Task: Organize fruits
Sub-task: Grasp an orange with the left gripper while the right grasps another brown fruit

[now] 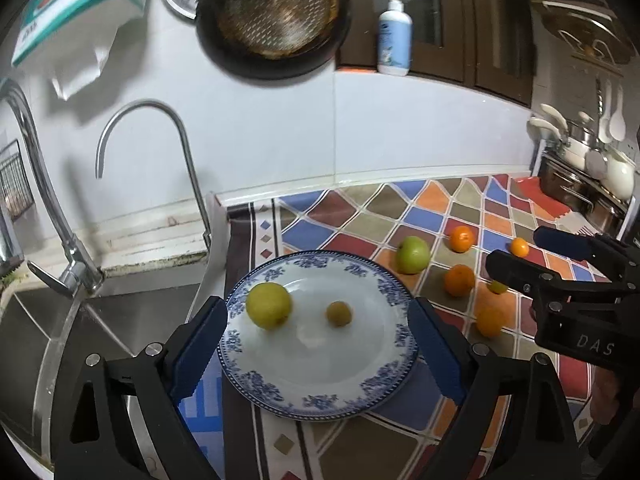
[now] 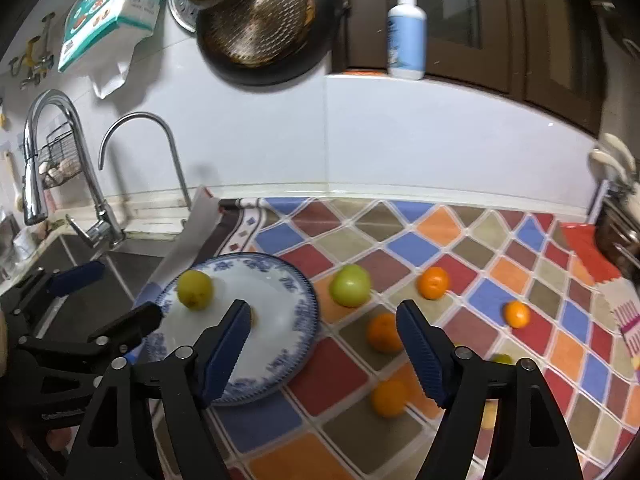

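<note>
A blue-and-white plate (image 1: 384,384) (image 2: 296,292) lies on the patterned mat by the sink. On it are a yellow-green fruit (image 1: 268,305) (image 2: 195,290) and a small brownish fruit (image 1: 339,313), partly hidden behind a finger in the right wrist view. Right of the plate lie a green apple (image 1: 413,255) (image 2: 350,285), several oranges (image 1: 459,279) (image 2: 383,332) and a small green fruit (image 1: 497,287) (image 2: 502,359). My left gripper (image 1: 316,344) (image 2: 116,296) is open and empty over the plate. My right gripper (image 2: 324,348) (image 1: 516,252) is open and empty above the oranges.
A steel sink (image 1: 48,344) with two faucets (image 1: 160,152) lies left of the plate. A dark pan (image 1: 272,20) hangs on the wall, a soap bottle (image 1: 395,36) stands on a ledge, and pots (image 1: 580,172) stand at the right.
</note>
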